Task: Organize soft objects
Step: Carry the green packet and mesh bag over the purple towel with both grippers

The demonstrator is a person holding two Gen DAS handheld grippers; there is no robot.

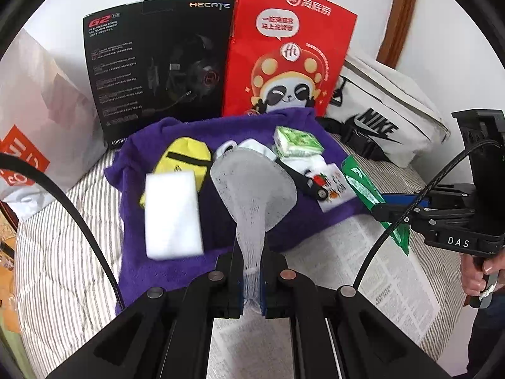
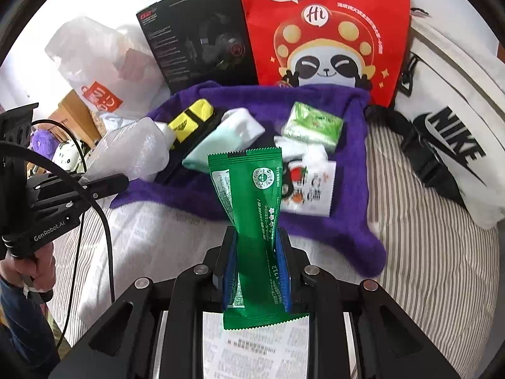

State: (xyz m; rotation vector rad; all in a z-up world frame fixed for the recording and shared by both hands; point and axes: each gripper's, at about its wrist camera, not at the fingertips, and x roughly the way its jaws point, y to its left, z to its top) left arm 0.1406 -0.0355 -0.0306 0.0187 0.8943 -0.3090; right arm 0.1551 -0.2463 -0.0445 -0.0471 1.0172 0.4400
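My left gripper [image 1: 252, 271] is shut on the neck of a translucent bubble-wrap bag [image 1: 252, 186], held above the purple towel [image 1: 176, 284]. In the right wrist view my right gripper [image 2: 255, 252] is shut on a green packet [image 2: 249, 189] that stands upright over the towel's near edge. On the towel lie a white sponge [image 1: 172, 214], a yellow pouch [image 1: 186, 158], a white sock [image 2: 227, 139], a green tissue pack [image 1: 296, 142] and a printed sachet [image 2: 312, 189].
A black headset box [image 1: 157, 63] and a red paper bag [image 1: 284, 57] stand against the wall behind the towel. A white Nike bag [image 1: 378, 120] lies right, a white plastic bag [image 1: 31, 120] left. Newspaper [image 1: 363, 268] covers the striped bedding [image 1: 63, 237] in front.
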